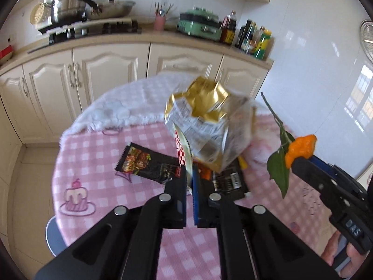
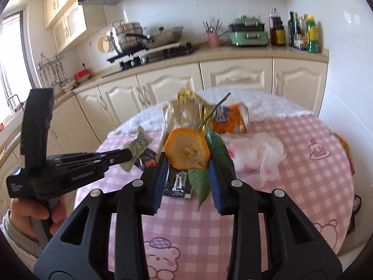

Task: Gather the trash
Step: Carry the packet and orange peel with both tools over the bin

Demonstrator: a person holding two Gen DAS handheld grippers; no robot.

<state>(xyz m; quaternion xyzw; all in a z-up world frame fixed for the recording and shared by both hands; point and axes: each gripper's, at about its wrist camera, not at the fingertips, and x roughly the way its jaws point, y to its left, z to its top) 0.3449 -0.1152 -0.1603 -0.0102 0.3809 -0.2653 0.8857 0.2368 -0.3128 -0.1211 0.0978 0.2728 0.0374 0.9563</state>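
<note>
My left gripper (image 1: 190,175) is shut on a crumpled gold and silver snack wrapper (image 1: 207,121) and holds it above the round table (image 1: 93,163). In the right wrist view the left gripper (image 2: 129,155) shows at the left with the wrapper (image 2: 137,148). My right gripper (image 2: 187,163) is shut on an orange peel (image 2: 186,150) with a stem and green leaves (image 2: 216,147), held above the table. It shows in the left wrist view (image 1: 300,156) at the right with the peel (image 1: 300,148). A black snack packet (image 1: 146,164) lies on the table.
The table has a pink checked cloth (image 2: 303,175) and a white fuzzy cover (image 1: 130,107) at the back. An orange can (image 2: 230,120) and a white plastic bag (image 2: 256,154) lie on it. Another black packet (image 1: 230,179) lies under the wrapper. Kitchen cabinets (image 1: 105,74) stand behind.
</note>
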